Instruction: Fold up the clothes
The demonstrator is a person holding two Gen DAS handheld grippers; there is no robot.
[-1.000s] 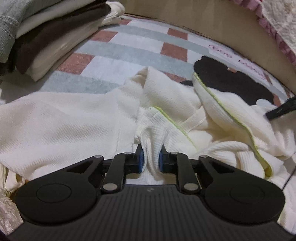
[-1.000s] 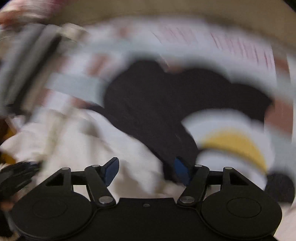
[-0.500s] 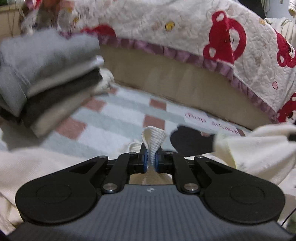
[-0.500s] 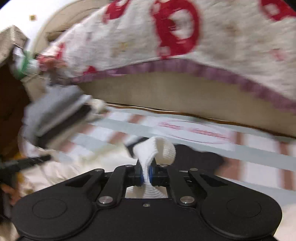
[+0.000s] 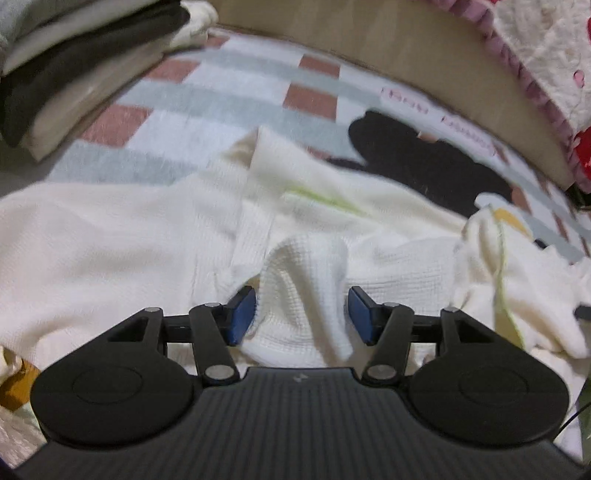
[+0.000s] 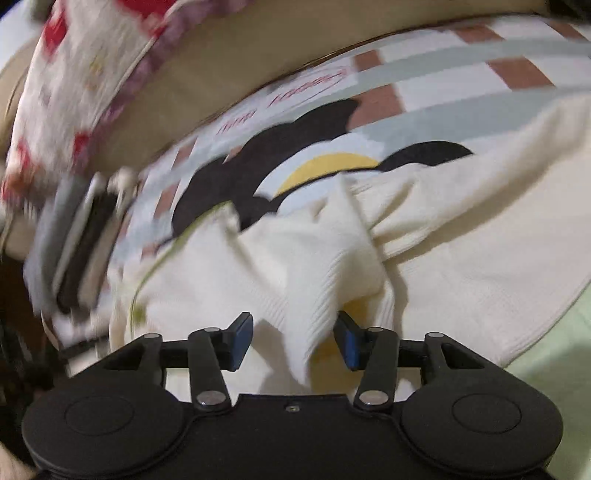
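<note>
1. A checked blanket, in white, grey-green and brick-red squares with a black cartoon print, covers the bed and carries everything else; it also shows in the right wrist view.
2. A quilted cover with red figures and a purple frilled edge hangs over a tan board along the far edge of the blanket.
3. The cream waffle-knit garment lies spread and rumpled on the blanket, across the near half of both views. A thin yellow-green trim line runs along one of its edges.
4. A stack of folded clothes, in grey, white, dark and beige layers, sits on the blanket at far left, apart from the cream garment. In the right wrist view it is blurred.
5. The left gripper is low over the garment, its blue-padded fingers spread apart. A raised fold of the knit stands between them, touching the left pad and short of the right one.
6. The right gripper likewise has its fingers apart, with a ribbed cuff or hem of the garment hanging loosely between them, unclamped.
</note>
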